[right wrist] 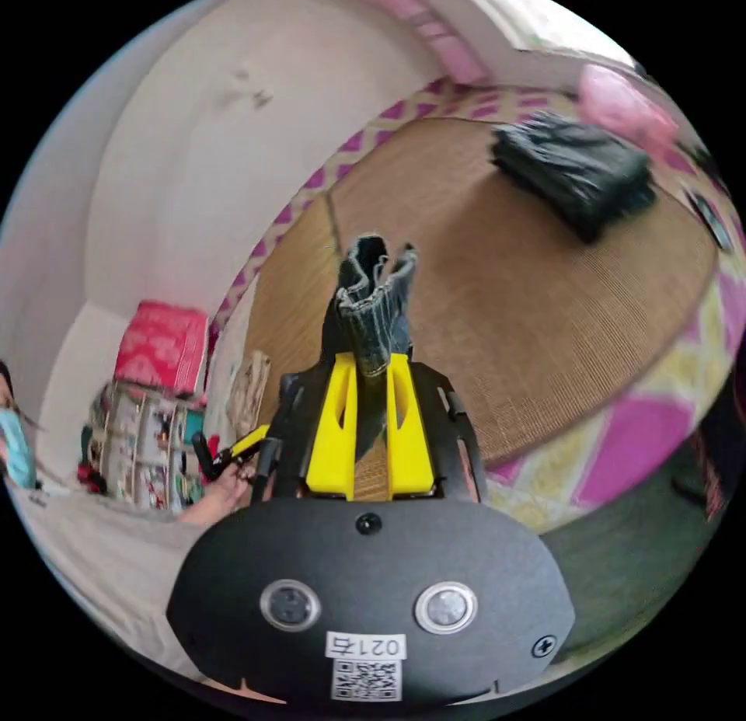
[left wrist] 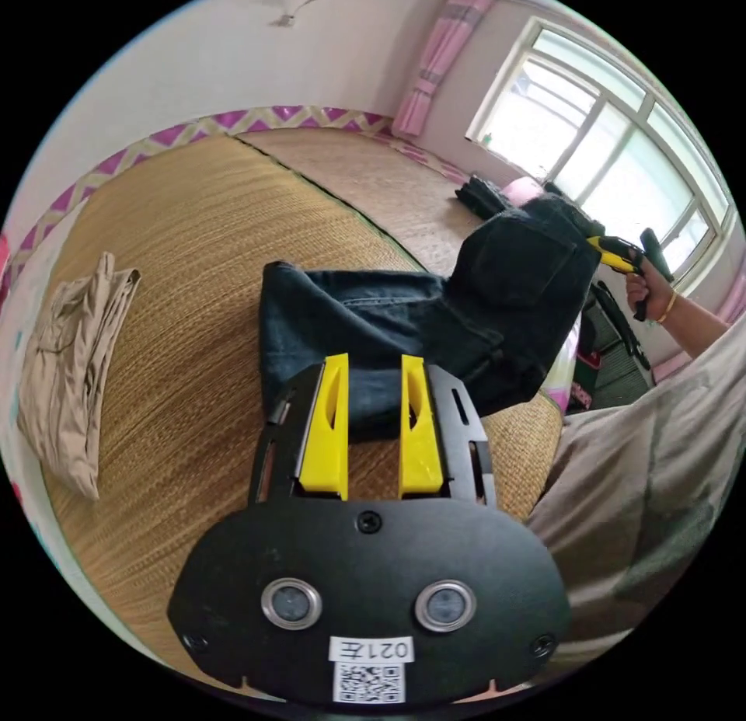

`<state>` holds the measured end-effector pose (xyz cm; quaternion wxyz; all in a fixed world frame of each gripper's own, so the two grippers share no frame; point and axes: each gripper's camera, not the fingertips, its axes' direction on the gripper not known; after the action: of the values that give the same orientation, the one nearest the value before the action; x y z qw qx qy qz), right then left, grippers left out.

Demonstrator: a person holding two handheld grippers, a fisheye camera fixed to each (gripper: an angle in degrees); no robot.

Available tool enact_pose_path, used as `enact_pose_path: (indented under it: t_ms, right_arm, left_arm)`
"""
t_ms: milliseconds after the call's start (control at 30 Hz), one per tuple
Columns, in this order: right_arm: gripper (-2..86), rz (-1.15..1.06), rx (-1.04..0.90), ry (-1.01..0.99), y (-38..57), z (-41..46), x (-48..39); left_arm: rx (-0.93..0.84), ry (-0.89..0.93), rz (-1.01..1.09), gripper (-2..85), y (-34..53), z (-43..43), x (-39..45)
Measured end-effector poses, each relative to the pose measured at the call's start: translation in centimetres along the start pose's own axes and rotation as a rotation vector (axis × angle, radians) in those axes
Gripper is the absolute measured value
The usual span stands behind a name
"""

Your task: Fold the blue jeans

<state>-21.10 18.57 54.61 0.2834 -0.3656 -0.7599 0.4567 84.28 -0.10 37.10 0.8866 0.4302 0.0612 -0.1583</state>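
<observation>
Blue jeans (left wrist: 435, 317) draped over woven mat (left wrist: 179, 286); one end lifted by right gripper (right wrist: 371, 371), jaws clamped on denim, for folding over. Left gripper (left wrist: 373, 398) held parted, empty, above hem.

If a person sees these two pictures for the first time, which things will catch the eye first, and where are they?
The dark blue jeans stand out first, stretched over the straw mat, with one end lifted toward the window by the right gripper, whose yellow jaws pinch a bunch of denim. The left gripper is open at the jeans' near edge. A folded beige garment lies at the mat's far side.
</observation>
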Motion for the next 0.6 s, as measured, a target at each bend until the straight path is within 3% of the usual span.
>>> enact_pose_path:
  t_ms: [100,167,500,600]
  right_arm:
    - [5.8,0.236,0.023,0.026,1.3,0.9,7.7]
    - [5.7,0.278,0.039,0.01,0.8,1.4,9.7]
    - [5.9,-0.125,0.066,-0.075,-13.6,-1.7,6.8]
    - [6.9,-0.062,0.046,-0.008,-16.5,-1.4,12.8]
  left_arm:
    - [-0.127,-0.024,-0.007,8.1,-1.0,3.9,0.3]
    - [-0.155,0.007,-0.043,6.3,-1.3,5.4,0.9]
    - [-0.218,0.107,-0.037,4.2,-4.1,10.4,10.4]
    - [-0.212,0.141,-0.115,4.3,-5.0,12.1,13.3]
